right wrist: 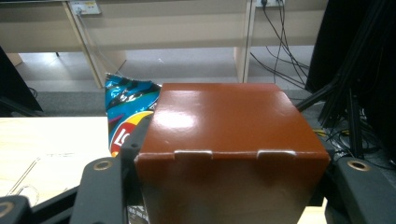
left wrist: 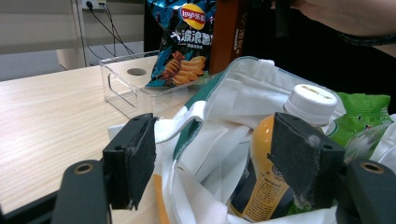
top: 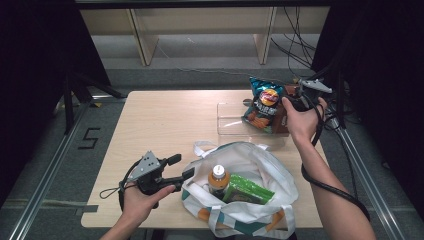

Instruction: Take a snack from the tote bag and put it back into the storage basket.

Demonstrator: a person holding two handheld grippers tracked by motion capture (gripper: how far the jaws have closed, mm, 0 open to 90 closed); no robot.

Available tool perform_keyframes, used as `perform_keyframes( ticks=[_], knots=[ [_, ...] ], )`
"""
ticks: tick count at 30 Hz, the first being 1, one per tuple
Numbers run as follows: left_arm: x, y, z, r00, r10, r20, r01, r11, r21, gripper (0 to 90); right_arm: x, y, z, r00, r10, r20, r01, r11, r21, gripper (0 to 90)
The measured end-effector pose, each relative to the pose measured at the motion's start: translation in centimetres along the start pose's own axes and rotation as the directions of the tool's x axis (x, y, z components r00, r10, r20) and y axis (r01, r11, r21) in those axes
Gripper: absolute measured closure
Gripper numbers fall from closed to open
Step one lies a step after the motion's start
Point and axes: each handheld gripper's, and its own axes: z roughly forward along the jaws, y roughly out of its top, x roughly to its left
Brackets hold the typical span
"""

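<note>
A white tote bag lies open at the table's front. It holds an orange drink bottle with a white cap and a green packet. My left gripper stands open at the bag's left rim. In the left gripper view the bag's cloth lies between its pads, and the bottle sits just behind. My right gripper is shut on a brown box at the right end of a clear bin. A blue chips bag leans in the bin beside the box.
The wooden table has bare room at its left and back. Pale shelf legs stand on the floor beyond it. Cables hang at the back right, and metal rails run along both sides.
</note>
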Motion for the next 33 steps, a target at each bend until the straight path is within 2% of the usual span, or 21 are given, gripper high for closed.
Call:
perform_keyframes(
  ticks=[1,3,5,6,8,9,10,15,21,25,26,33],
  knots=[
    [0.00,0.00,0.00,1.0000,-0.001,0.000,0.001,1.0000,-0.001,30.7,-0.09,-0.04,0.10,1.0000,-0.009,-0.003,0.009,1.000,-0.003,38.7],
    [0.06,-0.01,0.02,1.0000,0.008,0.004,-0.008,1.0000,0.000,30.7,0.00,-0.11,0.11,1.0000,0.004,0.000,-0.004,1.000,0.005,38.7],
    [-0.02,-0.05,0.06,1.0000,0.000,0.002,0.000,1.0000,0.000,30.7,0.04,-0.21,0.26,0.9999,0.011,0.002,-0.011,1.000,0.001,38.7],
    [-0.04,-0.04,0.08,1.0000,0.000,0.003,0.000,1.0000,-0.001,30.7,-0.11,-0.22,0.36,1.0000,-0.003,-0.001,0.003,1.000,0.000,38.7],
    [-0.03,-0.07,0.19,0.9999,-0.006,0.013,0.006,0.9999,-0.010,30.7,-0.04,-0.21,0.38,1.0000,0.002,0.003,-0.002,1.000,0.006,38.7],
    [-0.06,-0.04,0.12,1.0000,-0.006,0.005,0.006,1.0000,0.000,30.7,-0.07,-0.22,0.42,1.0000,-0.005,0.008,0.005,1.000,0.009,38.7],
    [-0.07,-0.04,0.12,1.0000,-0.007,0.004,0.007,1.0000,0.001,30.7,0.00,-0.20,0.43,0.9999,0.014,0.003,-0.014,1.000,0.015,38.7],
    [-0.10,-0.08,0.12,1.0000,-0.009,0.005,0.009,1.0000,0.002,30.7,-0.02,-0.26,0.67,0.9999,0.016,0.005,-0.016,1.000,0.025,38.6],
    [-0.07,-0.07,0.08,1.0000,-0.004,0.004,0.004,1.0000,0.000,30.7,-0.35,-0.42,0.98,0.9999,-0.012,0.000,0.012,1.000,0.022,38.7],
    [-0.03,-0.06,0.11,1.0000,-0.002,0.005,0.002,1.0000,0.002,30.6,-0.28,-0.46,1.02,1.0000,-0.004,0.000,0.004,1.000,0.018,38.8],
    [-0.05,-0.06,0.11,1.0000,-0.004,0.005,0.004,1.0000,0.002,30.6,-0.04,-0.45,0.88,0.9997,0.020,0.012,-0.020,0.999,0.034,38.8],
    [-0.08,-0.07,0.12,1.0000,-0.008,0.004,0.008,1.0000,0.003,30.7,-0.12,-0.47,1.05,0.9997,0.020,0.015,-0.021,0.999,0.038,39.0]
  ],
)
